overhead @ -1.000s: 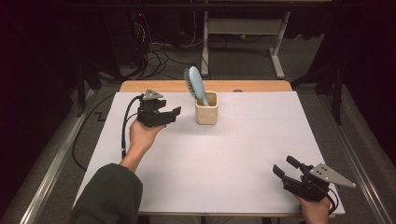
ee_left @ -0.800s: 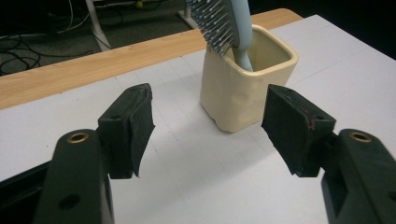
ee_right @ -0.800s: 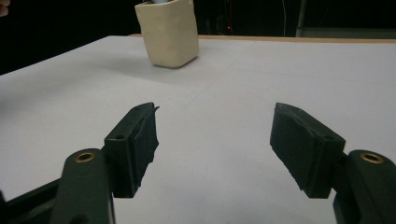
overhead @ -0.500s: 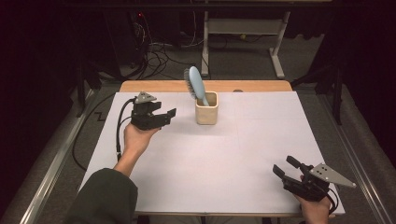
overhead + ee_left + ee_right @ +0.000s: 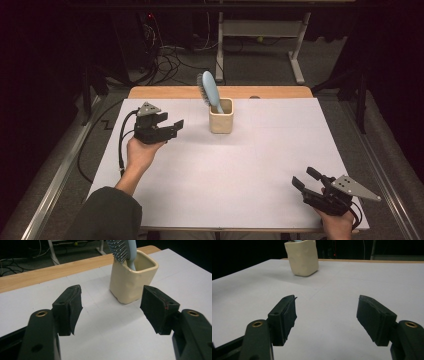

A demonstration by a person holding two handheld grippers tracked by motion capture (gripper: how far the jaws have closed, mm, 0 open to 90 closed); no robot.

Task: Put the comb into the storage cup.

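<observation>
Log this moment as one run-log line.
left gripper: open, empty, beside cream square cup | light-blue hairbrush: standing in cup | right gripper: open, empty

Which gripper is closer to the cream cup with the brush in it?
Left. The left gripper hangs just left of the cup; the right gripper sits at the table's near right corner.

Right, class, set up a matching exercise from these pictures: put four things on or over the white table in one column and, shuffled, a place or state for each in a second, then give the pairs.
Things
1. light blue plastic hairbrush
2. cream square ceramic cup
3. left gripper
4. right gripper

Places or states
A. jaws open, at the table's near right corner
B. stands on the white table near its far edge
C. leans handle-down inside the cup
D. jaws open, held to the left of the cup

Pairs: 1-C, 2-B, 3-D, 4-A
</observation>
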